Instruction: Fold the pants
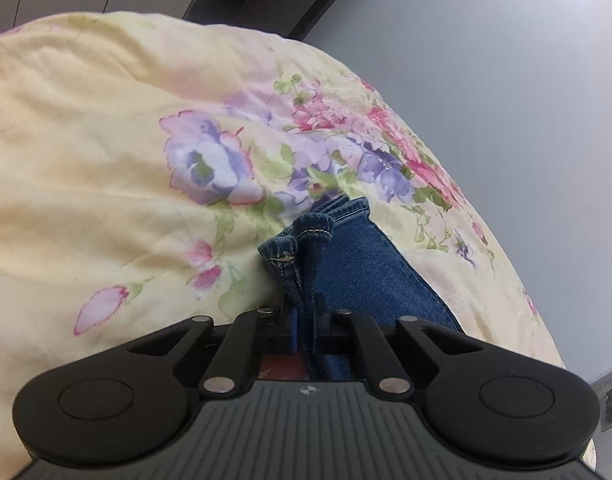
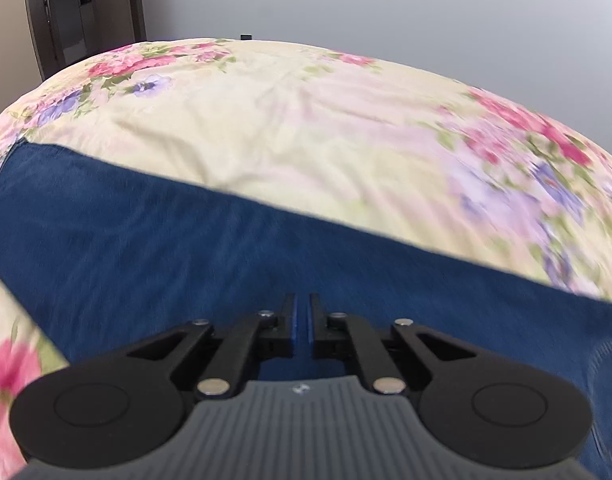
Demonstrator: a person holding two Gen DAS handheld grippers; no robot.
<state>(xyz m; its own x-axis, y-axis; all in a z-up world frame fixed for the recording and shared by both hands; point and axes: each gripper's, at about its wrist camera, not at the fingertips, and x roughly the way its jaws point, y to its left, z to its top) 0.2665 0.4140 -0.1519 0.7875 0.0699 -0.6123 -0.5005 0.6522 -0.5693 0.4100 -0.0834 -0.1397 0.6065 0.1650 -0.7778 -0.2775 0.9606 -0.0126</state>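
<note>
Denim is what both cameras are full of, so here's my read. The pants point(image 1: 361, 264) are lying on a bed with a yellow floral sheet point(image 1: 86, 140). In the left view you can see the hem ends bunched up just ahead of the tips, with the stitched cuffs poking up.

The left claw point(image 1: 306, 312) is pressed together on a ridge of that denim near the cuffs; the fabric runs right up between the pads, so I'd call that a proper pinch.

The right claw point(image 2: 302, 312) sits low over a long flat stretch of the pants point(image 2: 166, 240), jaws drawn in to a thin slit. I can't tell whether there's any cloth caught in that slit or it's just blue showing through from below (the whole right view is smeared with blur, which doesn't help).

Step in hand, as I judge it: getting a hold on the leg end so it can be carried over for a fold. The pants look stretched out long, so I'd guess the lengthwise fold is done or nearly done and the end-to-end fold is coming up.

What the next move needs: both layers of hem in the left pinch, not just one, and a lift high enough that the cuffs clear the sheet and don't drag it. The right side probably needs a definite grip first.
</note>
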